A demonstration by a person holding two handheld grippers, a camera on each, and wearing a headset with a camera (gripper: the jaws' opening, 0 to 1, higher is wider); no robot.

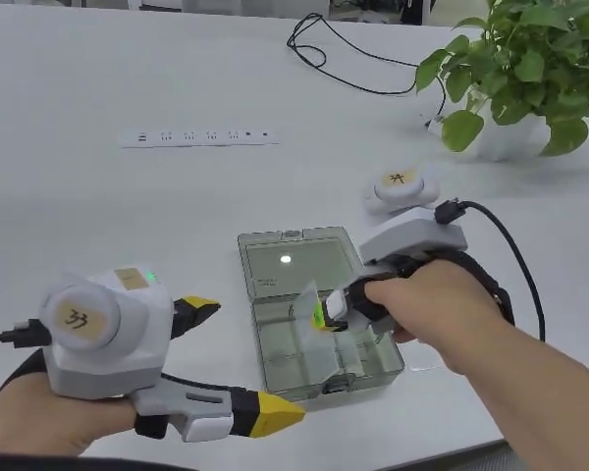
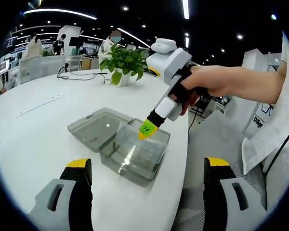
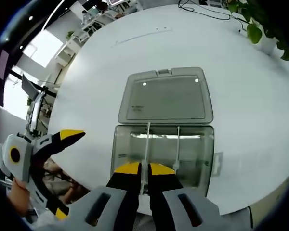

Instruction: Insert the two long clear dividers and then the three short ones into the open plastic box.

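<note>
My right gripper (image 3: 143, 172) is shut tight on a long clear divider (image 3: 147, 142). I hold it upright so it can slide down into the open box (image 3: 114, 150), beside another divider (image 3: 177, 144) standing there. My left gripper (image 2: 148, 164) is wide open and empty, near the box.
</note>
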